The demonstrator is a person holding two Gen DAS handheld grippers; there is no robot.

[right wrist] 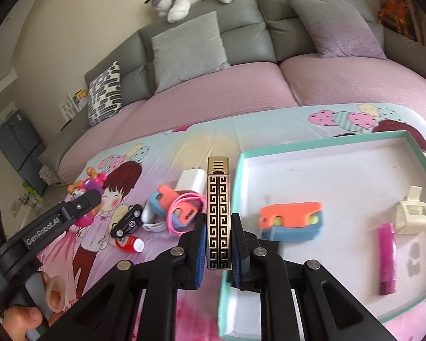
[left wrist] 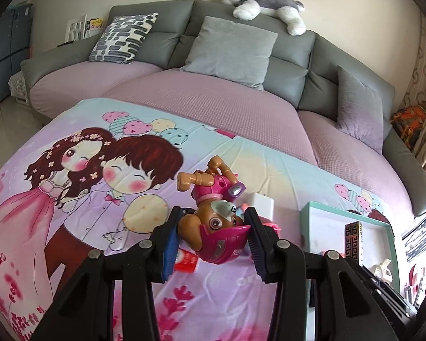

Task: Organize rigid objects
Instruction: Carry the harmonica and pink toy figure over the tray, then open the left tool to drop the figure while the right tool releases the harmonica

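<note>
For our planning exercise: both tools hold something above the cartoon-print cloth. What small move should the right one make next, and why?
Probably carry the gold-and-black patterned lighter rightward over the teal-rimmed white tray: the right tool grips it beside the tray's left edge.

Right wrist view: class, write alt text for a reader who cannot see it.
The right hand-held gripper grips an upright gold-and-black patterned lighter at the edge of a teal-rimmed tray. The tray holds an orange-and-blue toy and a pink lighter; more small items lie on the cartoon-print sheet.
</note>
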